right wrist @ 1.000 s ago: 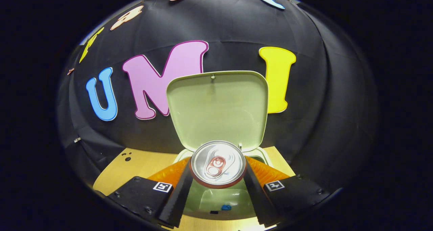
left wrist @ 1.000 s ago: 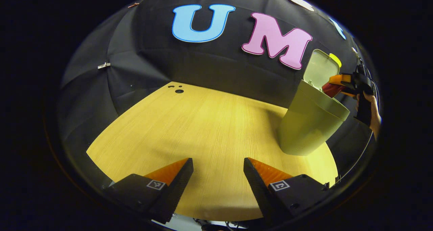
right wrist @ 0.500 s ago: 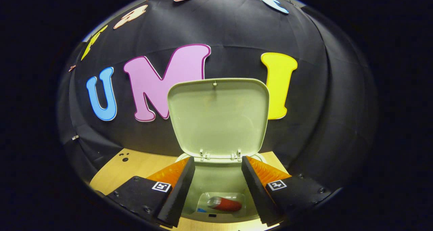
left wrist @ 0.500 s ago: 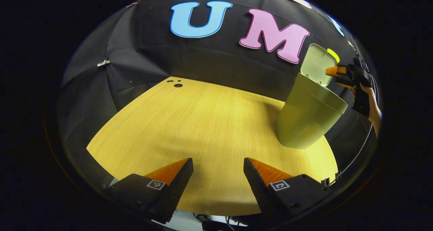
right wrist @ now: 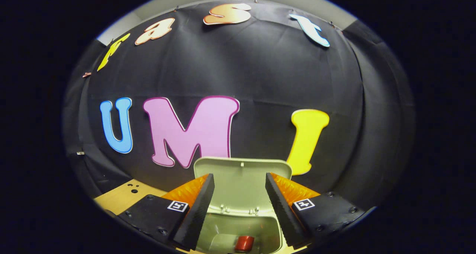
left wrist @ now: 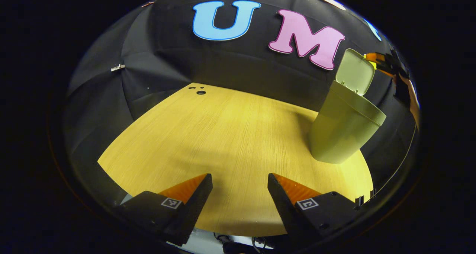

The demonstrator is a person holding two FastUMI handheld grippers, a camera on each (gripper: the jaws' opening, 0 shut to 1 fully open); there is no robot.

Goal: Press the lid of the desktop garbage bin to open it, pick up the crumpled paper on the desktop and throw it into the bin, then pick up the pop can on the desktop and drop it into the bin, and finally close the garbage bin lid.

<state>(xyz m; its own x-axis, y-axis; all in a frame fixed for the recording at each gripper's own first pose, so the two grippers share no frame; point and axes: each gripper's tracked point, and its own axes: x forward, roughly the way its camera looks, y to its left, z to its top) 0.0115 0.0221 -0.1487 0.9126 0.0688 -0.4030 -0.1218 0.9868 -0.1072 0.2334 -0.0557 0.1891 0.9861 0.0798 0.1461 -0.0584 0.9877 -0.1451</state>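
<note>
Wood-grain tabletop (left wrist: 230, 135) lies under the left gripper (left wrist: 240, 189), whose jaws stand apart with nothing between them, hovering over bare yellow board at the near edge. Far right in the left gripper view stands the pale green garbage bin (left wrist: 344, 129), upright on the table near its right edge, lid (left wrist: 355, 75) hinged up and tilted back toward the black cloth wall (left wrist: 167, 60). Beyond the bin's rim, at the far right of that view, the right gripper (left wrist: 383, 58) shows small and high, beside and above the raised lid, with a hand (left wrist: 411, 94) behind it; detail there is too squeezed to read. In the right gripper view the right gripper (right wrist: 240, 192) has its jaws spread wide and holds nothing; between the fingers the inner face of the open lid (right wrist: 241, 179) stands upright, hinges at its base. Below, the bin's open mouth (right wrist: 223, 235) shows a pale interior, and the pop can (right wrist: 244, 243) lies inside at the bottom, red body partly cut off by the view's lower edge. A strip of tabletop with small dark holes (right wrist: 132, 189) shows to the left of the bin. Crumpled paper cannot be made out inside the bin from here.
</note>
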